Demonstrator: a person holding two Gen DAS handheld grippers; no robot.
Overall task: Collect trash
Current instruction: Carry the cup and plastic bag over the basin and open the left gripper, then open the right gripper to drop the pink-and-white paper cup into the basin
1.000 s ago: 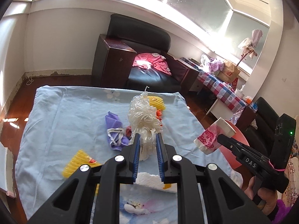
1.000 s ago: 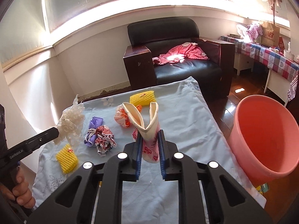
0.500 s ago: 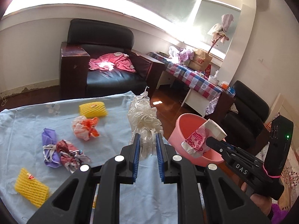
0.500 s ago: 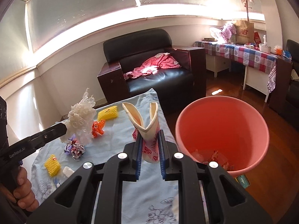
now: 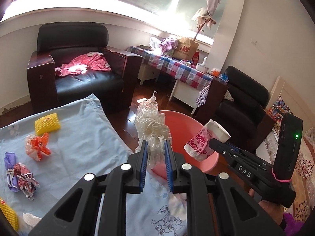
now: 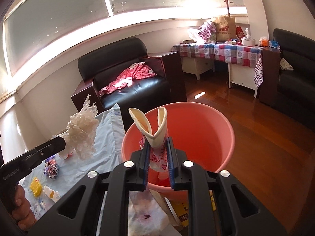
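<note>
Both tools tilted downward over the pink bucket [image 6: 206, 129], left tool [image 5: 155, 149] clamping crumpled plastic [image 5: 152, 123], right tool [image 6: 158, 147] a squashed cup [image 6: 155, 135].

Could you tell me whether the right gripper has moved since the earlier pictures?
Yes. The right gripper, shut on the paper cup, swung from over the table to the pink bucket.

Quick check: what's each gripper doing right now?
Left gripper: shut on the crumpled plastic wrap.
Right gripper: shut on the squashed paper cup.

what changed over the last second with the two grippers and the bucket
Both grippers swung off the blue cloth toward the pink bucket, now in front of them. Unchanged: left gripper shut on the plastic wad, right gripper on the squashed paper cup; other scraps lie put.
</note>
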